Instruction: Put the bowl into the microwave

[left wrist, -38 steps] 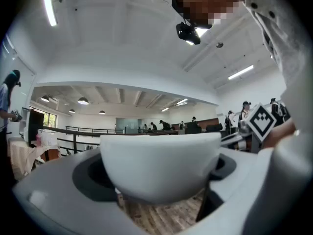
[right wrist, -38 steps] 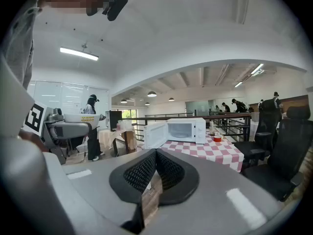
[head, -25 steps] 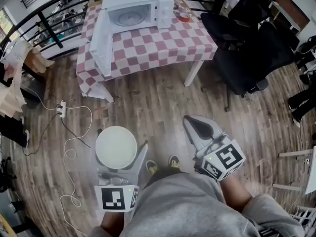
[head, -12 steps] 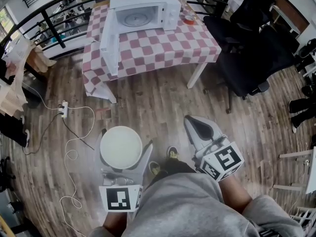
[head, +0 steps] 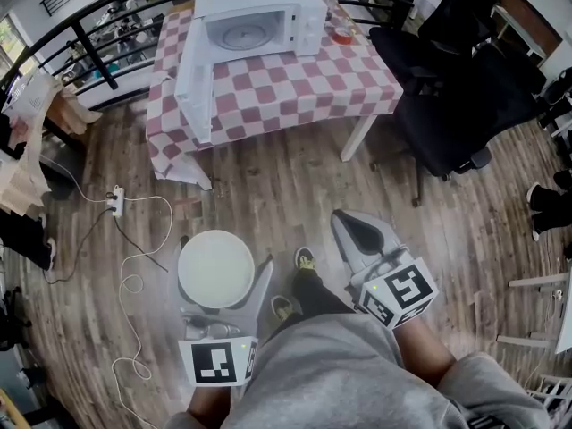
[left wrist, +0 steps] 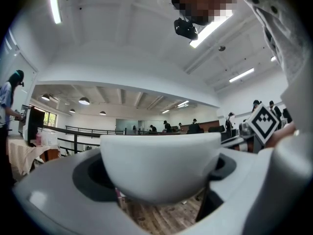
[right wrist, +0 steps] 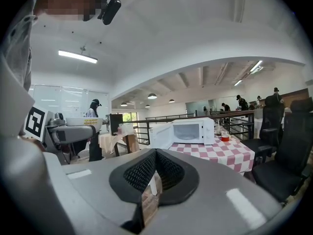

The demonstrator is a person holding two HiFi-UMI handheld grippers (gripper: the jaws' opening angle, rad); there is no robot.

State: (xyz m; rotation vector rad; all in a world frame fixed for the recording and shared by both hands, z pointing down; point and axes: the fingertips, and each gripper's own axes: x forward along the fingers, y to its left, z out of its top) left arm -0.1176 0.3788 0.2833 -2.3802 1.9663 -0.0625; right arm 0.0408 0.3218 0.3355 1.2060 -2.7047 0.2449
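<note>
My left hand-held gripper (head: 224, 250) is clamped on the white bowl (head: 213, 268), which it holds upright over the wood floor (head: 268, 195). My right hand-held gripper (head: 350, 226) is pinched together and empty. The microwave (head: 259, 16) stands well ahead on the checked worktop (head: 304, 83). Its cavity faces me, and its door (head: 192, 77) hangs open on the bowl's side.

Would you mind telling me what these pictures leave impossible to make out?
Microwave buttons: too small in the head view and right gripper view.
Red item beside it on the table: too small to identify.
Contact between the left gripper's tongs and the bowl: mostly covered by the bowl in the head view and left gripper view.
</note>
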